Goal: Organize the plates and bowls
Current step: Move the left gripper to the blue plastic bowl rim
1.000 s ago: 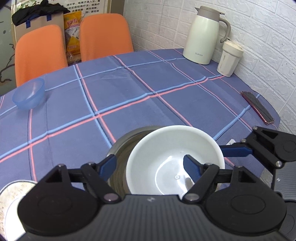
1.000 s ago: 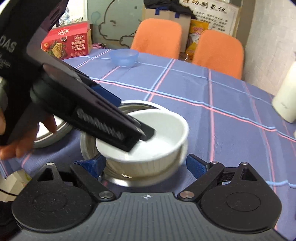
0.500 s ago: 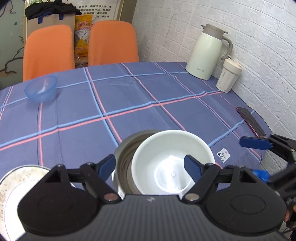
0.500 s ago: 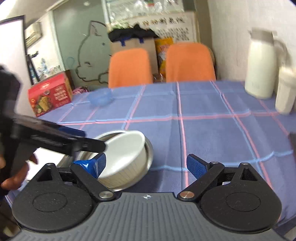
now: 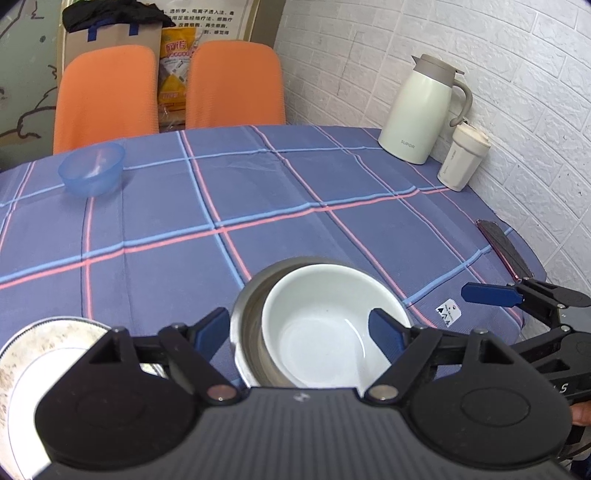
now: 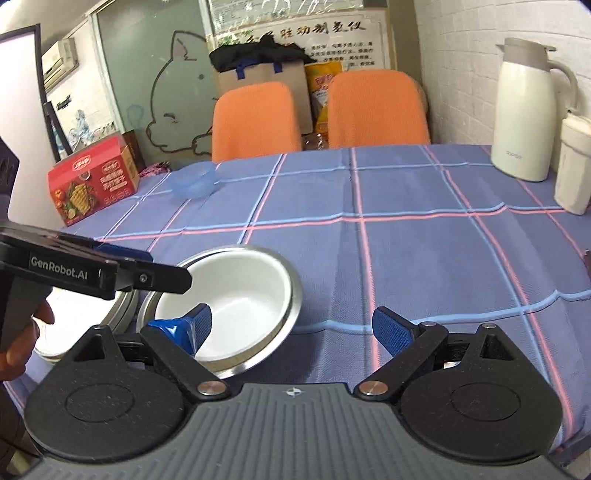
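The white bowl [image 5: 325, 325] sits nested in the steel bowl [image 5: 245, 317], just ahead between the spread, empty fingers of the left gripper [image 5: 299, 330]. The right gripper [image 6: 291, 326], also wide and empty, has it ahead-left.

This looks like a break room in an office. A table [image 5: 295, 206] has a blue checked cloth. Two orange chairs [image 6: 255, 118] stand behind it. A jug [image 5: 421, 110] and a cup [image 5: 461, 162] sit by the white brick wall [image 5: 480, 55], with a notice [image 6: 295, 33] pinned up.
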The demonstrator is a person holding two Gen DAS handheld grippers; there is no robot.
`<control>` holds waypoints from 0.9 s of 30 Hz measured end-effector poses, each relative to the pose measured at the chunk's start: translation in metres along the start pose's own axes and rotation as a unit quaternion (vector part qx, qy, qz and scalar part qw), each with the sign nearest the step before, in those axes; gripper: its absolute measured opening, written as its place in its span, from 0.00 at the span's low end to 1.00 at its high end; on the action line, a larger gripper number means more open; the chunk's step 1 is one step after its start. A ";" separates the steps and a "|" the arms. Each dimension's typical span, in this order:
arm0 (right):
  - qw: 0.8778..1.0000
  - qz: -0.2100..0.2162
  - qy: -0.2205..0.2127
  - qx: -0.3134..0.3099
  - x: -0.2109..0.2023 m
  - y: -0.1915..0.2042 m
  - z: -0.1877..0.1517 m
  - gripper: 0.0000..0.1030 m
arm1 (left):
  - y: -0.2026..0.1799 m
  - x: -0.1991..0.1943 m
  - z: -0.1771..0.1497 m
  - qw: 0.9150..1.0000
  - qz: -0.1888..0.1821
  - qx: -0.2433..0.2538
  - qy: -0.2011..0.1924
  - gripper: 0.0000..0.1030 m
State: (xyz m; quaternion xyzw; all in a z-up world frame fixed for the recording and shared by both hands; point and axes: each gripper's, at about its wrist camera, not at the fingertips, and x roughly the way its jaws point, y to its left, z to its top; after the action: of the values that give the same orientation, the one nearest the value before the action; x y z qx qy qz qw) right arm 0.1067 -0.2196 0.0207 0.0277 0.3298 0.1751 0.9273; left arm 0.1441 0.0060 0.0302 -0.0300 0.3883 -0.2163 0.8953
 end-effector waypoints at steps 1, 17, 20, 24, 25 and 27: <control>1.000 0.002 0.004 -0.002 0.002 0.002 -0.001 0.79 | 0.001 -0.001 -0.001 1.000 0.003 0.000 0.000 0.79; 0.997 0.001 0.017 -0.076 0.029 0.048 0.042 0.79 | 0.044 -0.024 0.007 0.999 0.035 -0.010 -0.034 0.91; 0.995 0.005 0.023 -0.099 0.041 0.062 0.054 0.79 | 0.058 -0.028 0.011 0.998 0.039 -0.010 -0.039 0.91; 0.990 0.016 0.038 -0.137 0.065 0.082 0.072 0.79 | 0.081 -0.028 0.019 0.998 0.054 -0.016 -0.041 0.91; 0.988 0.016 0.043 -0.149 0.073 0.088 0.078 0.79 | 0.089 -0.027 0.021 0.997 0.060 -0.020 -0.040 0.91; 0.984 0.019 0.051 -0.169 0.086 0.097 0.089 0.79 | 0.106 -0.027 0.026 0.997 0.069 -0.029 -0.036 0.91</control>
State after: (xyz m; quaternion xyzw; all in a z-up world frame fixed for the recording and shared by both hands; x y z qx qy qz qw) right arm 0.1943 -0.0930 0.0549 -0.1318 0.3420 0.2473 0.8969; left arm 0.1849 0.1094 0.0432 -0.0364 0.3629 -0.1415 0.9203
